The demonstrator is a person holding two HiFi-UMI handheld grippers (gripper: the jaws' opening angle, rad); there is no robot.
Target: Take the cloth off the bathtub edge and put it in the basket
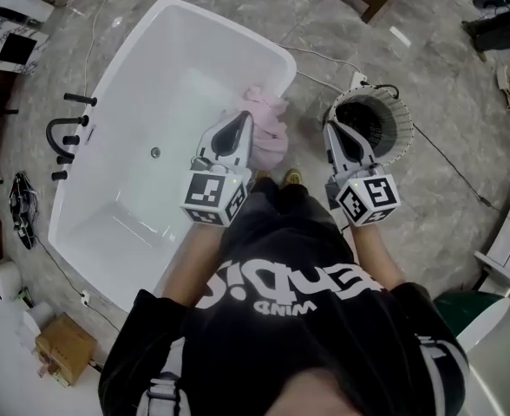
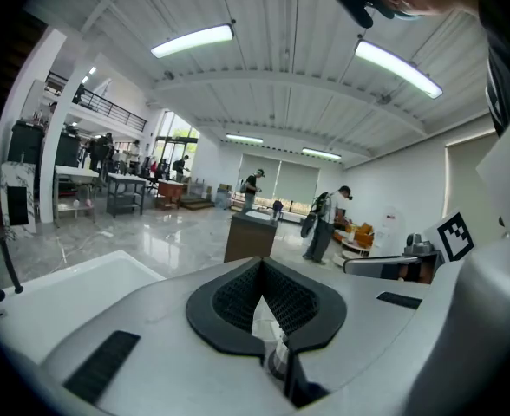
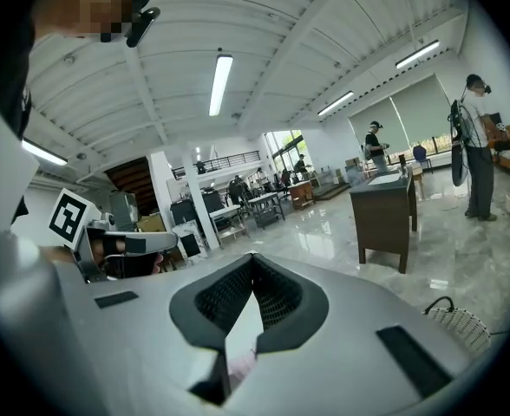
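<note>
Pink crumpled cloth (image 1: pixel 271 133) on glossy white tub (image 1: pixel 225 20) rim; just beside left gripper (image 1: pixel 248 116) tip. Its jaws and the right gripper (image 1: pixel 329 127) ones are pressed together.

Polished grey marble floor (image 1: pixel 446 76) throughout. Overhead, ribbed white ceiling (image 2: pixel 281 85) with long tube lights (image 2: pixel 192 40). Dark wooden cabinet (image 3: pixel 383 215) mid-hall, blind-covered windows (image 2: pixel 298 180) behind, railed mezzanine (image 2: pixel 107 107) alongside. Cardboard box (image 1: pixel 64 347) near one corner.

Head view taken from above and behind left tool (image 1: pixel 240 120) and right tool (image 1: pixel 332 129), aimed steeply down, each tool view mounted close behind its jaws, aimed nearly level, dark cabinet (image 3: pixel 384 217) ahead of both tools shared.
</note>
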